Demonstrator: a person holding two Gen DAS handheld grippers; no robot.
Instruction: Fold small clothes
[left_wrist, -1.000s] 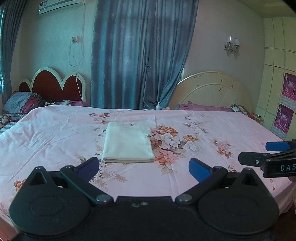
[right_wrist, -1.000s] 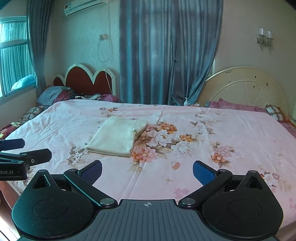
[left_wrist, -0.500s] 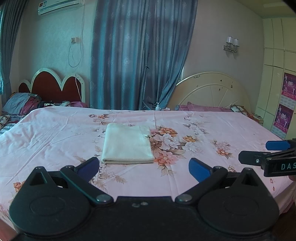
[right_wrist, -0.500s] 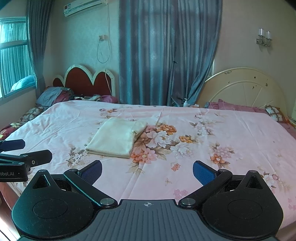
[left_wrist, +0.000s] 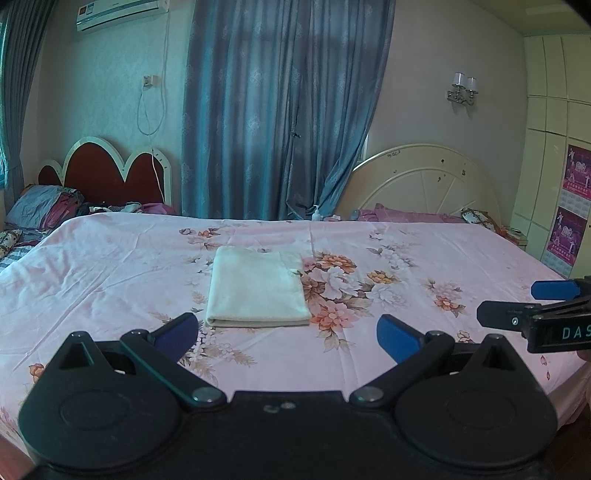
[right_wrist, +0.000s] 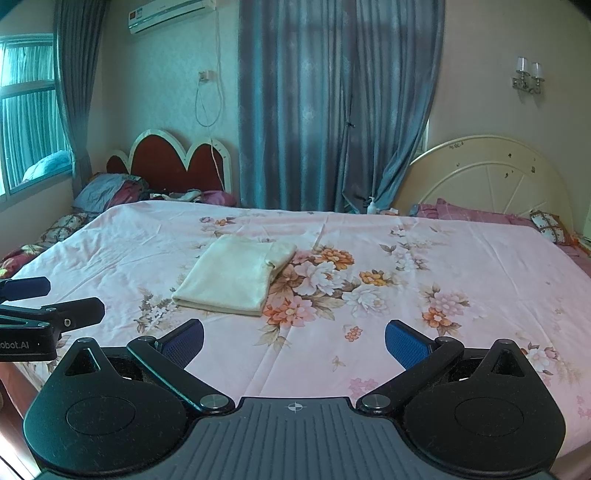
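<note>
On the pink floral bedsheet (left_wrist: 110, 280), the folded cream garment (left_wrist: 256, 288) is lying mid-bed while left gripper (left_wrist: 288, 332) and right gripper (right_wrist: 293, 341) are hovering wide open, empty, well short; any careless regrasp risks dragging layers apart.

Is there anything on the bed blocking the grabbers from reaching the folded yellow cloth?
No, nothing visible does. Only bare flowered sheet lies between the open left gripper and the folded cloth. The open right gripper also has only sheet before it.
</note>
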